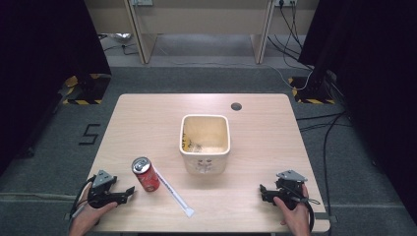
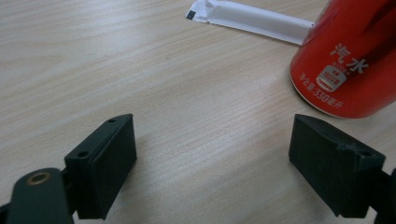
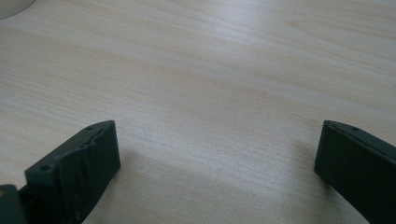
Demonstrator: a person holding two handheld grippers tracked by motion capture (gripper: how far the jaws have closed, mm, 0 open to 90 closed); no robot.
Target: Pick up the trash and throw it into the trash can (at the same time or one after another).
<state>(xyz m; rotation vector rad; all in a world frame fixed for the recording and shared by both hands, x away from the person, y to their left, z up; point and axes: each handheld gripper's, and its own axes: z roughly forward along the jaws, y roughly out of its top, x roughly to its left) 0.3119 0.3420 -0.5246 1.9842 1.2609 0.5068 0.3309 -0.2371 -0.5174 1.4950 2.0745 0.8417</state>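
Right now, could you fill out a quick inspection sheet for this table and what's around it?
Surface: pale wooden table, round hole near the far edge.
Job's things: red can upright; white wrapped straw lying beside it; cream square bin mid-table, scraps inside.
Clutter: nothing seen.
Grippers: left gripper open, close to the can, holding nothing; right gripper open, holding nothing.
Cables: black leads on the floor at right.
Surroundings: grey floor, dark curtains, wooden desk legs behind.

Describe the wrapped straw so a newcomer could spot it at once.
On the wooden table, look to the near left, beside the red can. The wrapped straw lies flat, slanting toward the near edge: the one long, thin white thing there.
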